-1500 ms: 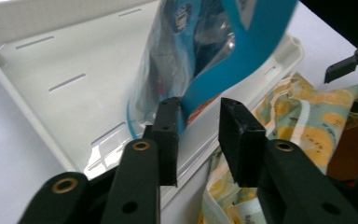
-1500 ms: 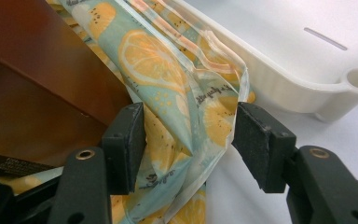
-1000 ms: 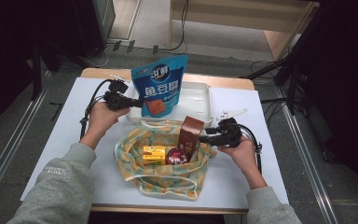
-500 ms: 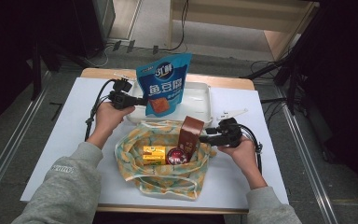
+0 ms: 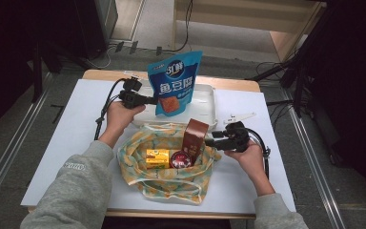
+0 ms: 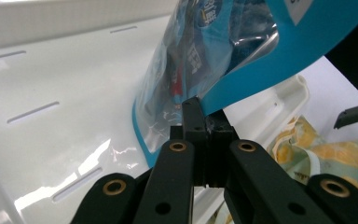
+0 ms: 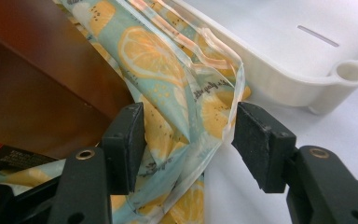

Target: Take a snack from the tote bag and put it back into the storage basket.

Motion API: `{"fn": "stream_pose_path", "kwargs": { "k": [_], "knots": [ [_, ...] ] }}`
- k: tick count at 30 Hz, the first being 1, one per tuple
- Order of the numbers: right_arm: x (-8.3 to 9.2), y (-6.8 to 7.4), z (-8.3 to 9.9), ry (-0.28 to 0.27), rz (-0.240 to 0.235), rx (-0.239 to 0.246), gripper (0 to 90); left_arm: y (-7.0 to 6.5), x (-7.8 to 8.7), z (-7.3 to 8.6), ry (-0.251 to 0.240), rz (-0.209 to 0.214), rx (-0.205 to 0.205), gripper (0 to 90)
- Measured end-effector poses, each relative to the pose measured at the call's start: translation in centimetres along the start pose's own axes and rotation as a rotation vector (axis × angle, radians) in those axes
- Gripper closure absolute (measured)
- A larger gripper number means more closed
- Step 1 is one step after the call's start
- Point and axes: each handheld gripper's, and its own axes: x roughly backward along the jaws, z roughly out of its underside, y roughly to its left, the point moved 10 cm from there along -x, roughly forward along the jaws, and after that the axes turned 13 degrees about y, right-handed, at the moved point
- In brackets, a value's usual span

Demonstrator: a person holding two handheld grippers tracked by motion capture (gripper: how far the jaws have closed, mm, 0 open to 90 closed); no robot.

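Covering wooden table (image 5: 100, 75), white mat (image 5: 66, 129), dark room

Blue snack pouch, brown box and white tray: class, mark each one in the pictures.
blue snack pouch (image 5: 174, 83), high view, printed front.
brown box (image 5: 195, 137), high view, front face.
white tray (image 5: 208, 106), high view, right rim.

Blue snack pouch (image 5: 174, 81): glossy plastic film, part clear and crinkled, sheen along the creases; white tray (image 6: 51, 93): smooth, shiny hard plastic. Lemon-print bag (image 7: 177, 93): thin, soft, glossy film, creased and semi-transparent at the rim; brown box (image 5: 195, 137): smooth card with a slight sheen. Jaws of right gripper (image 7: 189, 126): matt black plastic, pads rough-grained, brass-coloured metal rivets; table (image 5: 66, 124): flat matt white; sleeve (image 5: 76, 186): soft grey knit cloth.
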Motion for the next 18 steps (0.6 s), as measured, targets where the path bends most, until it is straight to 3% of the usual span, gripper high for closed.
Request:
{"fn": "stream_pose_path", "kwargs": {
  "k": [5,14,18],
  "knots": [
    [0.3,0.2,0.2,-0.013,0.007,0.001,44.7,0.2,-0.3,-0.9,0.016,-0.030,-0.013,90.0],
    [0.5,0.4,0.4,-0.016,0.011,0.007,44.8,1.3,-0.7,-2.3,-0.005,-0.031,-0.005,90.0],
    [0.5,0.4,0.5,-0.019,0.012,0.008,44.8,1.7,-0.7,-2.6,0.001,-0.035,-0.019,90.0]
  ]
}}
